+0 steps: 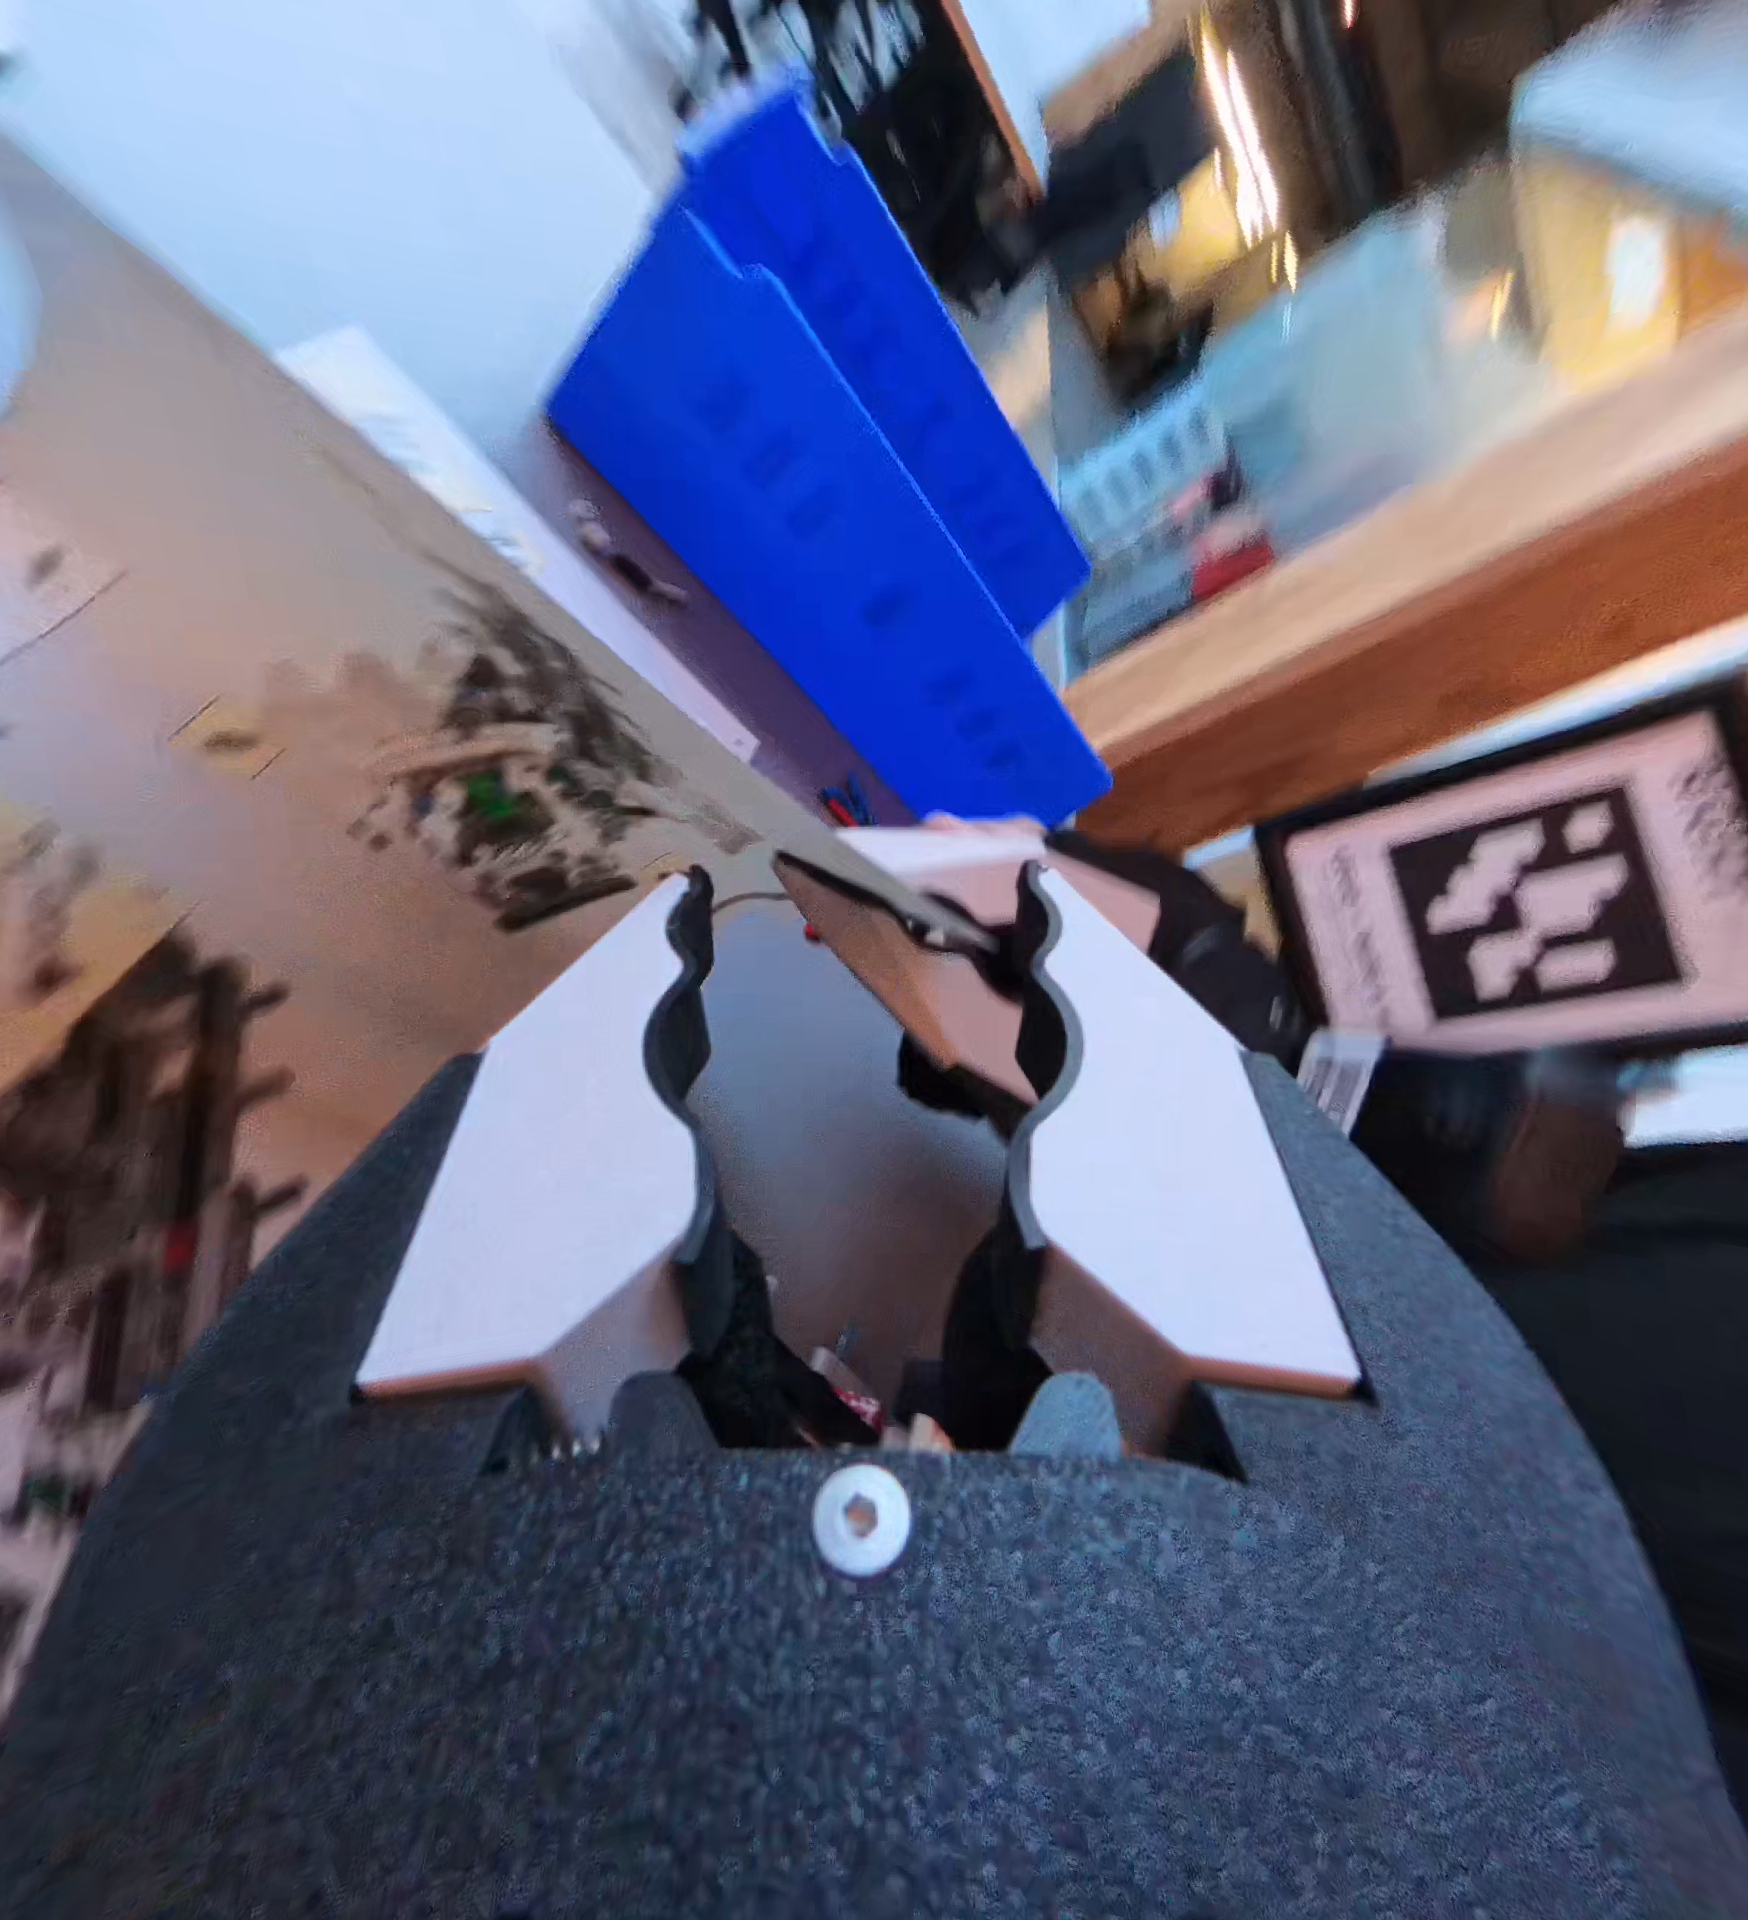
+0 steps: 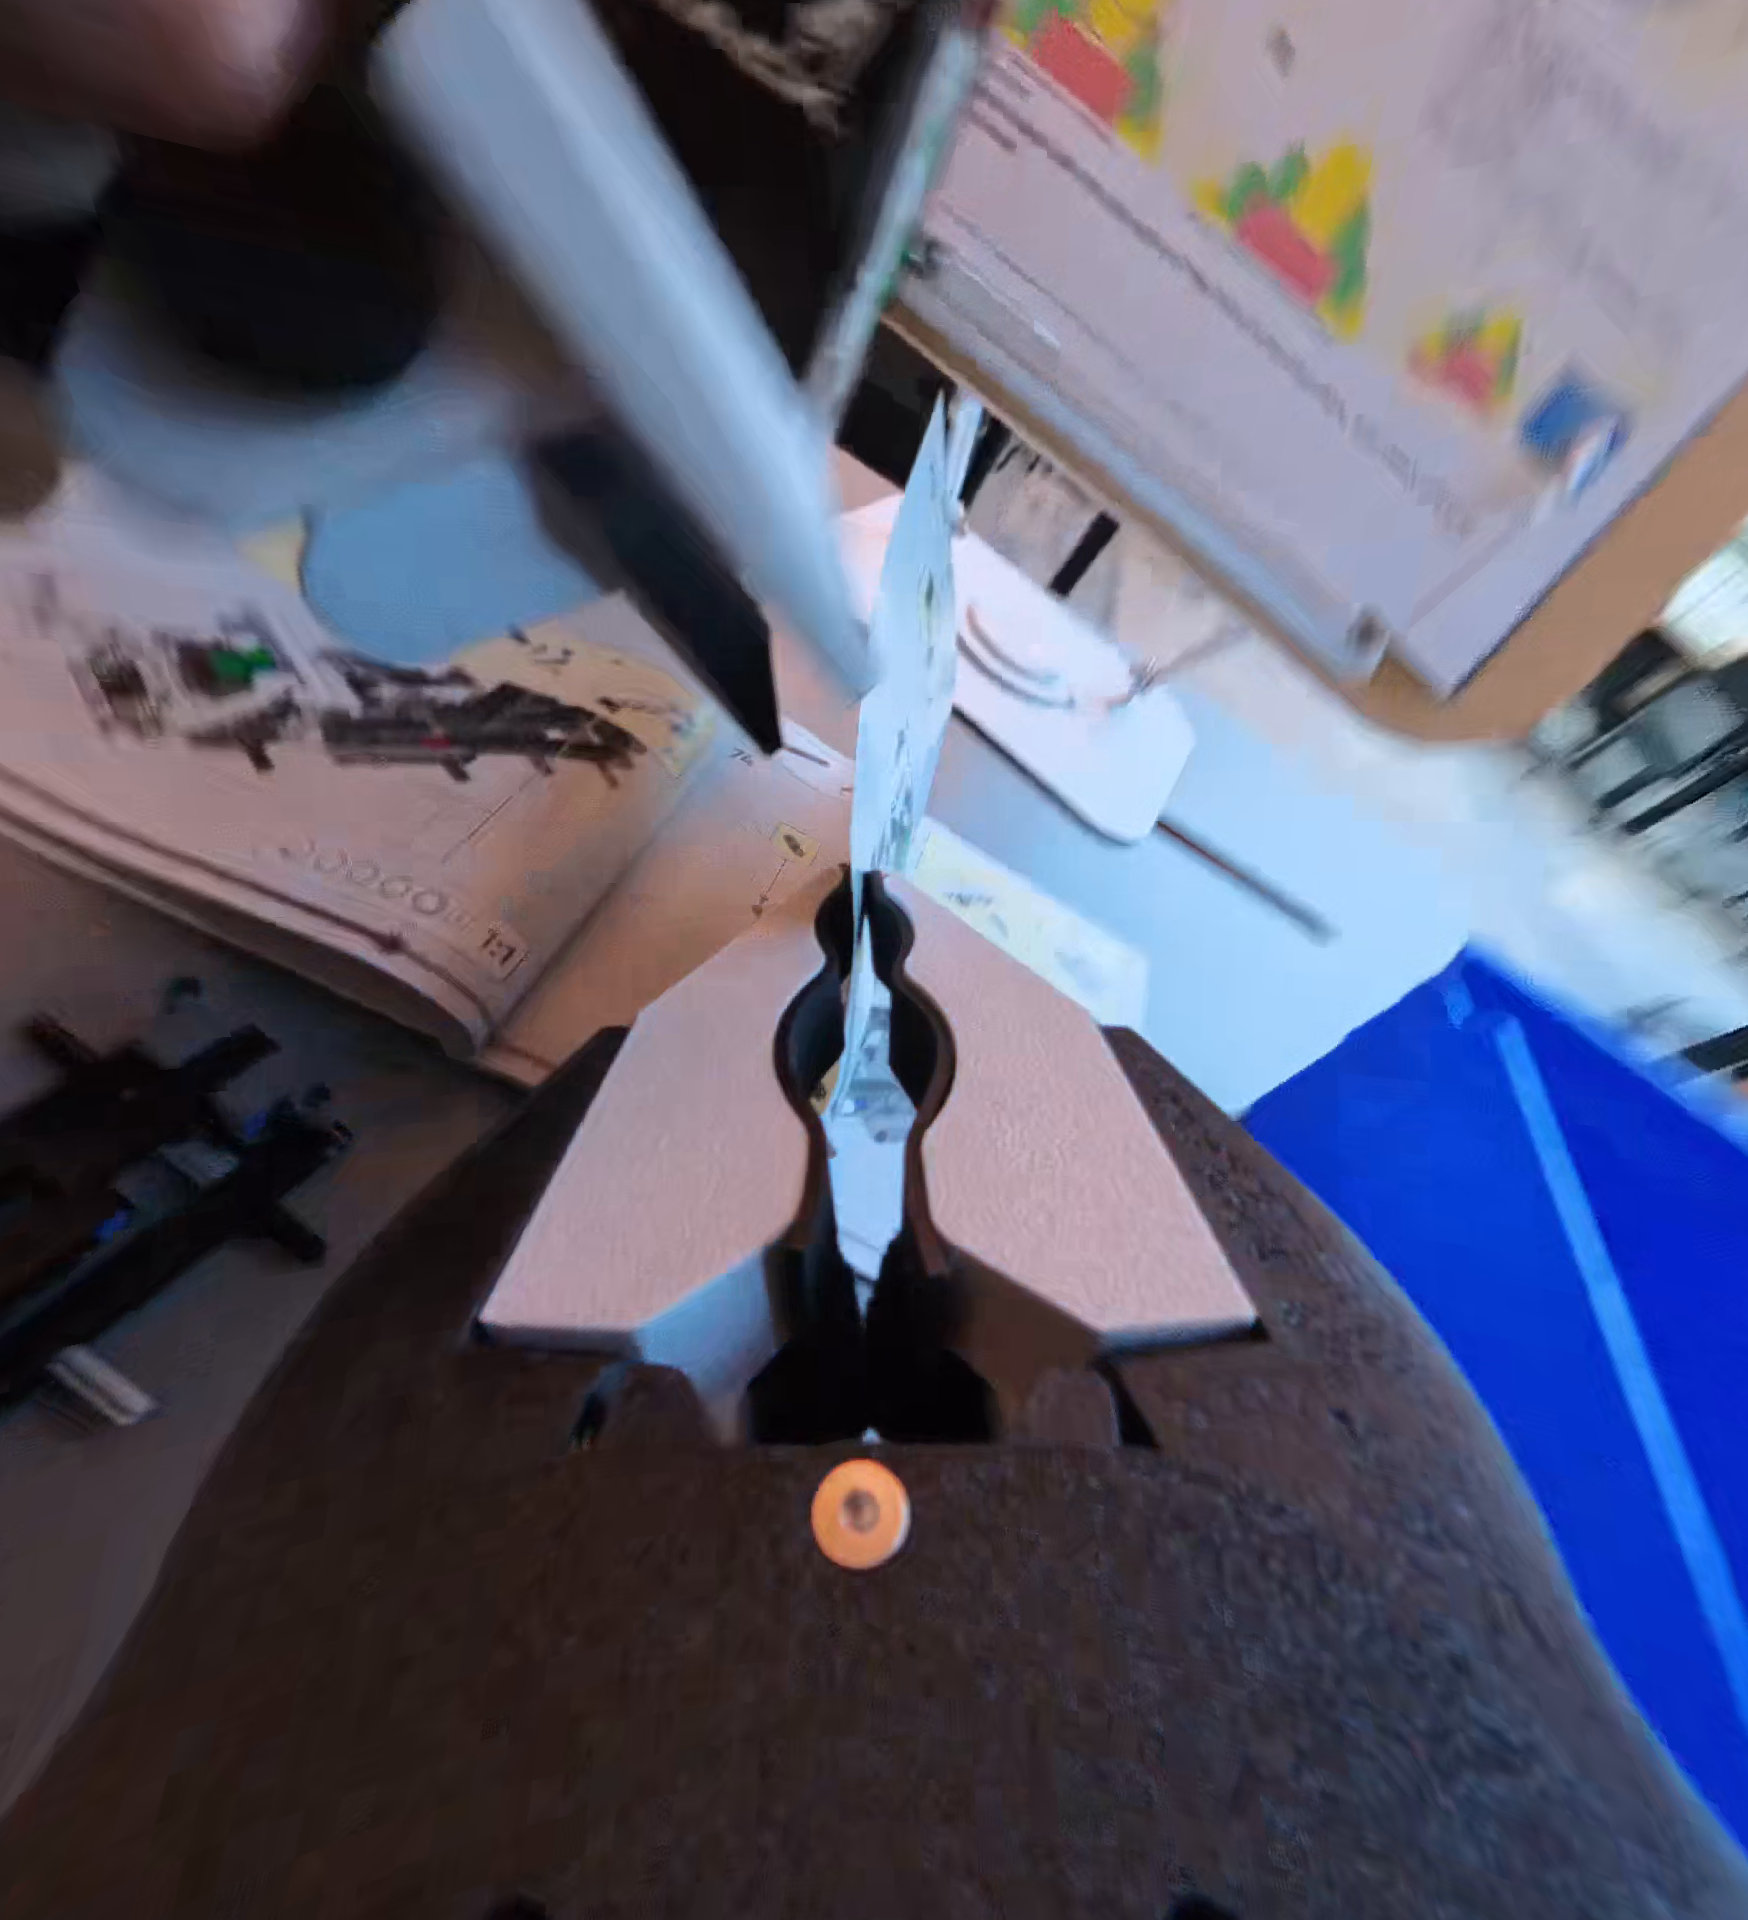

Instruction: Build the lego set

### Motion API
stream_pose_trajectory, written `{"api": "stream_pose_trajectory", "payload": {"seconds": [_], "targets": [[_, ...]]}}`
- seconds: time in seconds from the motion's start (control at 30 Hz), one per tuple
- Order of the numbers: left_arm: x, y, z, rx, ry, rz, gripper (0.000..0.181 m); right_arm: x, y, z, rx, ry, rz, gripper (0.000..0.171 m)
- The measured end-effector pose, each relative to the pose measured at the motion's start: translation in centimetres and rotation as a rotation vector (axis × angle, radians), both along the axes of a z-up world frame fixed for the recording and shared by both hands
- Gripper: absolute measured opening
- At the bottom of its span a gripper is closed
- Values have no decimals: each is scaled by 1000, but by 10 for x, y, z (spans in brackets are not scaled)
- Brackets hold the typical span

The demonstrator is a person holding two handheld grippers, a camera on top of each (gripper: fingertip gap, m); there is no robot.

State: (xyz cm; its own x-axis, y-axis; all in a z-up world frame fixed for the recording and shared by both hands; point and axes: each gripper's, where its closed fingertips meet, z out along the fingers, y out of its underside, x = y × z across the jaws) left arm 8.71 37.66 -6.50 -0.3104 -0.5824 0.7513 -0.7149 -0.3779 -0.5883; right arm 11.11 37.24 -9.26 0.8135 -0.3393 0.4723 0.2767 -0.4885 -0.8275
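the thin printed page point(image 2: 901, 727) of the open lego instruction booklet point(image 2: 350, 790) stands edge-on at frame centre, pinched in my right gripper point(image 2: 865, 883), i judge so i can turn it to another step. my left gripper point(image 1: 865, 883) is spread apart, holding nothing. the dark, partly built lego model point(image 2: 122, 1174) lies lower left; blue plastic bin point(image 2: 1576, 1299) lower right.

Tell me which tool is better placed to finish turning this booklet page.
Right. The right tool is already shut on the page edge; the left tool is open and holds nothing.
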Motion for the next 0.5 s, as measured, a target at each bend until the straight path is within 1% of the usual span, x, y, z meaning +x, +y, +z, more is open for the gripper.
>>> {"api": "stream_pose_trajectory", "payload": {"seconds": [0.03,0.1,0.13,0.2,0.27,0.33,0.37,0.4,0.43,0.5], "targets": [[-5,14,2,-62,28,63,57,-9,7,0,-53,-129,9,0],[-17,37,-4,-101,63,154,49,-26,19,-1,-152,-346,19,0],[-23,46,-9,-109,82,186,39,-36,25,-2,-178,-416,36,0],[-33,61,-12,-160,84,237,3,-54,36,-9,-218,-464,79,0],[-42,73,-18,-158,101,263,0,-65,44,-10,-229,-494,98,0],[-49,81,-25,-149,112,280,0,-73,49,-12,-239,-471,131,1],[-52,86,-28,-144,116,289,0,-80,50,-13,-236,-431,158,11],[-55,91,-30,-138,121,291,0,-88,50,-15,-232,-361,194,24],[-59,97,-33,-126,128,298,0,-97,47,-15,-225,-272,240,34],[-69,112,-39,-70,138,310,0,-110,37,-2,-155,-61,325,42]]}}
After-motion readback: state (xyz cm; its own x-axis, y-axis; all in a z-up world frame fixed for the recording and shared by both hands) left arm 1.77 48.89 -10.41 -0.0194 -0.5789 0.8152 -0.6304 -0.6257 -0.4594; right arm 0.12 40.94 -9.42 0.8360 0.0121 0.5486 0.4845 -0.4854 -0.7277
